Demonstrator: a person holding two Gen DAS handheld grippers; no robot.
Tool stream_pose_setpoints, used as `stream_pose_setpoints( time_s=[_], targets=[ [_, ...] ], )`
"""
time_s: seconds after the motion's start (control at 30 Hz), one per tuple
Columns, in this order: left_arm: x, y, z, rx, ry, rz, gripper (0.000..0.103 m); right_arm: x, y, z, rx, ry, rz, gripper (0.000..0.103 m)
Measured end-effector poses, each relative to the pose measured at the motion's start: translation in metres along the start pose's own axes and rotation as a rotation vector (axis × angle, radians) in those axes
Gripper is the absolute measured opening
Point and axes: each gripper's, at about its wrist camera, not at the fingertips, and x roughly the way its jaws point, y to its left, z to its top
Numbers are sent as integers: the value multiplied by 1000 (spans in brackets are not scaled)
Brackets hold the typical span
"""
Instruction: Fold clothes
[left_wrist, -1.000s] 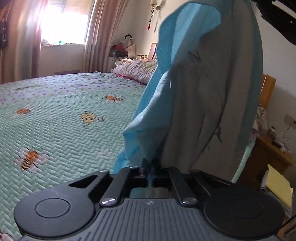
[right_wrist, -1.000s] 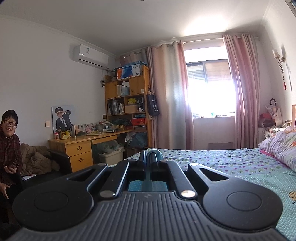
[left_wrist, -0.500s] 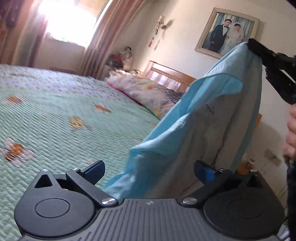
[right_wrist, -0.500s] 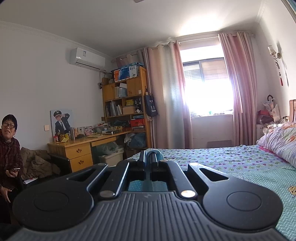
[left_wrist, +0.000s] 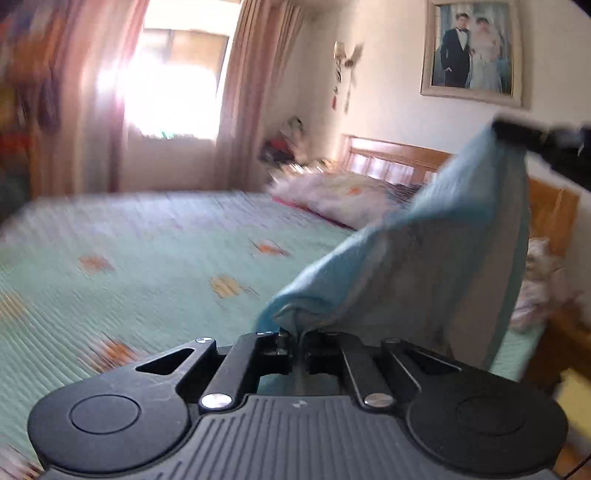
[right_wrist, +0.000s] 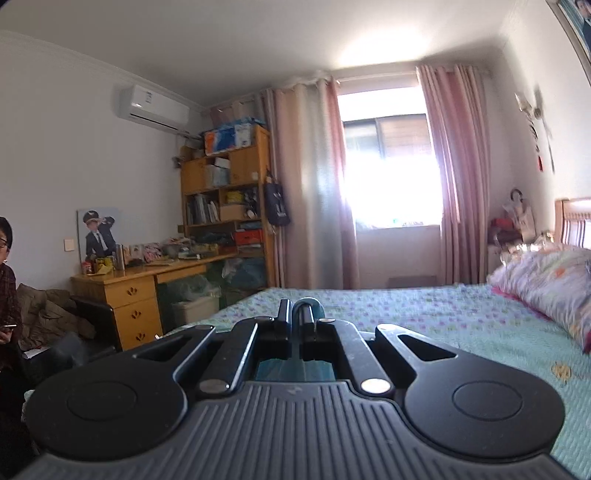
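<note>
Reclosed since half a second ago, left gripper (left_wrist: 298, 338) pinches the blue garment's (left_wrist: 424, 266) lower corner; right gripper (right_wrist: 298, 314), at 2 o'clock, clamps its upper edge. Garment hangs above the bed (left_wrist: 129, 266). Next: spread it flat.

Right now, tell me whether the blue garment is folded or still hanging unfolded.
Hanging unfolded: the blue garment is held above the bed, pinched by the left gripper and right gripper.
</note>
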Motion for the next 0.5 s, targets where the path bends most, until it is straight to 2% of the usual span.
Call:
stream_pose_setpoints(
  time_s=[0.17,0.4,0.47,0.5],
  targets=[
    [-32,-18,41,190,-71,131,5,1,-6,-4,45,3,7,4],
    [-76,-43,99,457,-171,314,6,-9,-3,37,10,-140,13,4],
    [-88,-50,115,533,-200,366,8,-13,0,39,-2,-168,19,4],
    [-83,-48,110,512,-180,342,8,-13,1,37,-4,-165,22,4]
  ],
)
